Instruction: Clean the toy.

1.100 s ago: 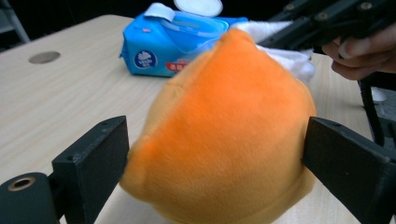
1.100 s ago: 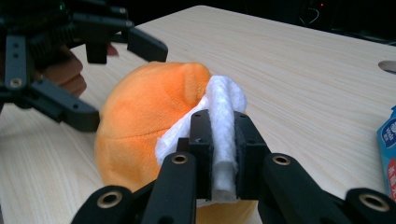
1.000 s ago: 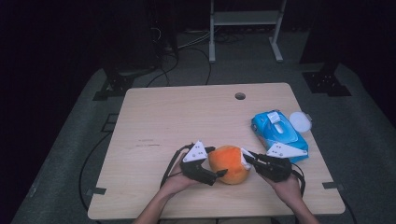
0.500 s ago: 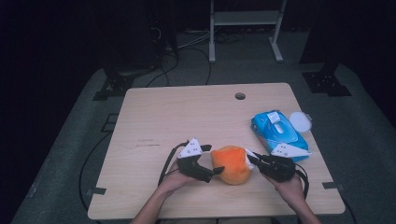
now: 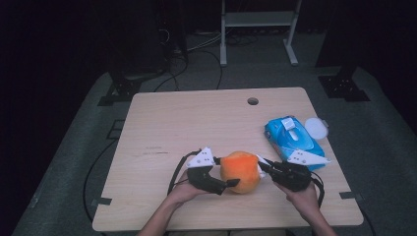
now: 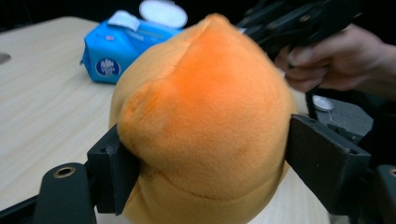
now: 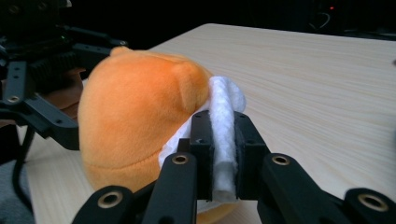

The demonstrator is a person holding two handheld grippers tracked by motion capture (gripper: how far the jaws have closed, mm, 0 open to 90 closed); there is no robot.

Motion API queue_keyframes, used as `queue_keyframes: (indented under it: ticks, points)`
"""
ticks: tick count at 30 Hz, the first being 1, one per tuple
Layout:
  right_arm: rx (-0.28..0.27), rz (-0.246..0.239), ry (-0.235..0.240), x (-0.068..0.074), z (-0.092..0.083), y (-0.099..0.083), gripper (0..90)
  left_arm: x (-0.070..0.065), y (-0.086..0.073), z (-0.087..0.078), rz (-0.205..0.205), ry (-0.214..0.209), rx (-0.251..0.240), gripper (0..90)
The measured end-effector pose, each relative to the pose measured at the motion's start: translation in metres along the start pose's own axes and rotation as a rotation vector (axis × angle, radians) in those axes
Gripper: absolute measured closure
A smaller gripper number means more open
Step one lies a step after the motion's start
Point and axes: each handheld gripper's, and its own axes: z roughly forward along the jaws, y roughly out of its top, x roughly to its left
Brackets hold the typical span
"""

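Orange plush toy (image 5: 239,171), rounded and fuzzy with a stitched seam, sits near the front edge of the wooden table (image 5: 196,123), between the two grippers. The left gripper (image 6: 205,163) clamps its sides between both jaws. The right gripper (image 7: 223,154) pinches a white wipe (image 7: 223,126) pressed against the toy. A blue wet-wipes pack (image 5: 292,134) lies just beyond, its round logo too blurred to read, beside a white lid (image 5: 315,128).

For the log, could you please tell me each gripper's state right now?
Left gripper: shut on the round orange plush toy.
Right gripper: shut on a folded white wipe.
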Motion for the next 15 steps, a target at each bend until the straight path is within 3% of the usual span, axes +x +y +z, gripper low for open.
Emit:
queue_keyframes:
  ticks: [6, 7, 10, 11, 15]
  points:
    - [0.091, -0.045, -0.028, 0.003, 0.022, -0.010, 79.6, 0.004, -0.010, -0.005, 0.037, -0.012, 0.059, 19.2]
    - [0.087, -0.034, -0.024, 0.000, 0.024, -0.011, 79.6, 0.005, -0.012, -0.004, 0.056, 0.014, 0.060, 16.9]
    - [0.067, -0.009, -0.019, -0.004, 0.023, -0.008, 79.5, 0.008, -0.014, 0.003, 0.034, 0.082, 0.073, 6.3]
    - [0.058, -0.011, -0.018, -0.004, 0.023, -0.008, 79.5, 0.008, -0.016, 0.007, 0.037, 0.124, 0.077, 5.7]
    - [0.027, -0.046, -0.053, 0.002, 0.019, -0.005, 79.6, 0.009, -0.020, 0.008, 0.004, 0.167, 0.042, 14.8]
